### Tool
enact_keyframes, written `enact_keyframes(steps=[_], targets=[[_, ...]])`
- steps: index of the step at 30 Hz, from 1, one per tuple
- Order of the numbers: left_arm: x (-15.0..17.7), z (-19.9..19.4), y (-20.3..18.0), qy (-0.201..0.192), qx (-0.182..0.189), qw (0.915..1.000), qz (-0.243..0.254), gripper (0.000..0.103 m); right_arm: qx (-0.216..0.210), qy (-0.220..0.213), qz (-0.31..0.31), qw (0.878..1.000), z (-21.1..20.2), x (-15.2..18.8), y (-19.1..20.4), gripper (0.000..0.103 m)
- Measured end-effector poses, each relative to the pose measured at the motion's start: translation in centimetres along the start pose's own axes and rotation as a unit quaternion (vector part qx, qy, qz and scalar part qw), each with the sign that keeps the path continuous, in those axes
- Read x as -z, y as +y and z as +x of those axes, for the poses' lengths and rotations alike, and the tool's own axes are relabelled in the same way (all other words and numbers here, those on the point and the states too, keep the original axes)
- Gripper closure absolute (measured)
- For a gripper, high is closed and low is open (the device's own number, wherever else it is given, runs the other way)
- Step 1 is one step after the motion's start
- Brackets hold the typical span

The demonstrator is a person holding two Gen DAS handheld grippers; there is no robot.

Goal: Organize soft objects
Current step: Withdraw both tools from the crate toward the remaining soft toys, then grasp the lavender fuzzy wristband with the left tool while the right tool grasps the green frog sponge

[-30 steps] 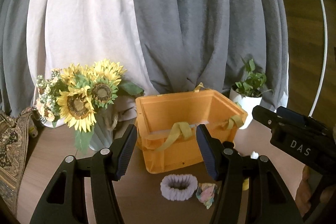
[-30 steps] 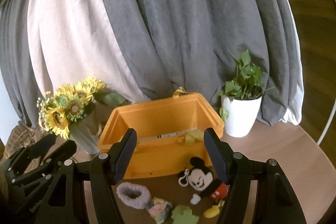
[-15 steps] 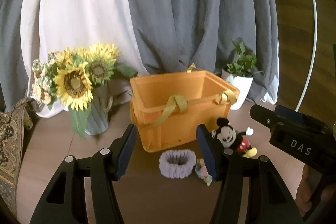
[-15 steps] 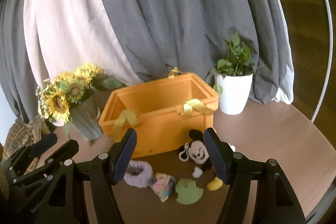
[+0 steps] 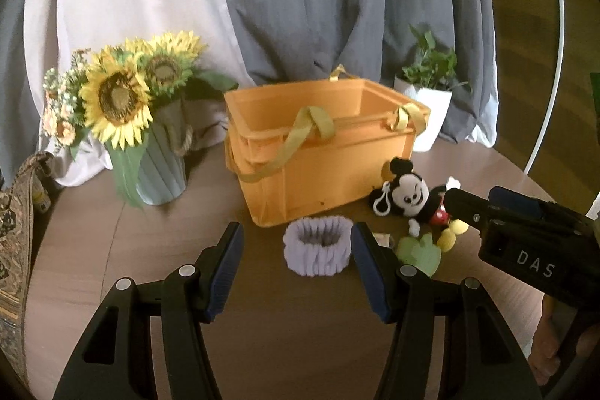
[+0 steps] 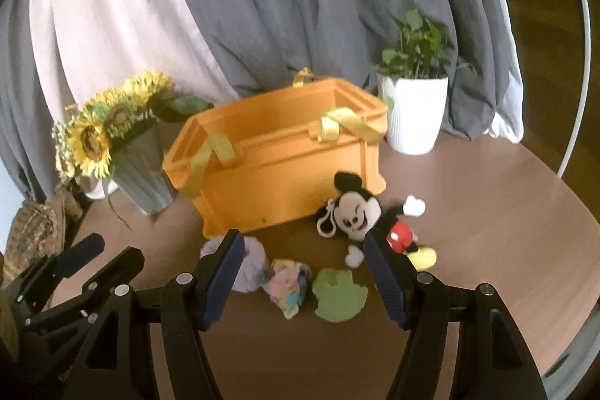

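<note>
Nothing is seen packed in the orange crate yet: lilac scrunchie, pastel cloth, green pad and Mickey plush are left on the desk before it, left claw and right claw held apart, empty.

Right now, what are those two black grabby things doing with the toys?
A person holds one gripper in each hand, and both are open and empty. The left gripper hovers over the purple scrunchie. The right gripper hangs above the pastel cloth and green felt piece, beside the Mickey plush. All four soft things lie on the table in front of the orange bin.
</note>
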State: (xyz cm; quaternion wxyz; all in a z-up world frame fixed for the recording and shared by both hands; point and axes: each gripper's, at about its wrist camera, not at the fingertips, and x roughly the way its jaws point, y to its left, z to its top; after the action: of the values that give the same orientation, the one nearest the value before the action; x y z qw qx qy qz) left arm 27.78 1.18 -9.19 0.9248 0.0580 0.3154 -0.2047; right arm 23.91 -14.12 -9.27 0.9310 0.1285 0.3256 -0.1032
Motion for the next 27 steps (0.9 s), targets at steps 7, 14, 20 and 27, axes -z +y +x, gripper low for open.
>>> enact_keyframes(steps=[7,14,20,27], targets=[[1.4,1.9,-0.2,0.024,0.006,0.9997,0.005,0.044,0.009,0.034,-0.001,0.999,1.7,1.9,-0.3,0.035],[2.0,4.6,-0.7,0.044,0.019,0.9988,0.011,0.043,0.024,0.06,-0.004,0.998,3.5,3.2,-1.1,0.035],[2.2,6.6,-0.8,0.053,0.024,0.9983,0.01,0.038,0.035,0.076,0.001,0.996,5.1,3.7,-1.9,0.035],[2.7,8.6,-0.6,0.067,0.023,0.9975,0.006,0.037,0.04,0.091,-0.006,0.995,6.8,4.2,-1.7,0.036]])
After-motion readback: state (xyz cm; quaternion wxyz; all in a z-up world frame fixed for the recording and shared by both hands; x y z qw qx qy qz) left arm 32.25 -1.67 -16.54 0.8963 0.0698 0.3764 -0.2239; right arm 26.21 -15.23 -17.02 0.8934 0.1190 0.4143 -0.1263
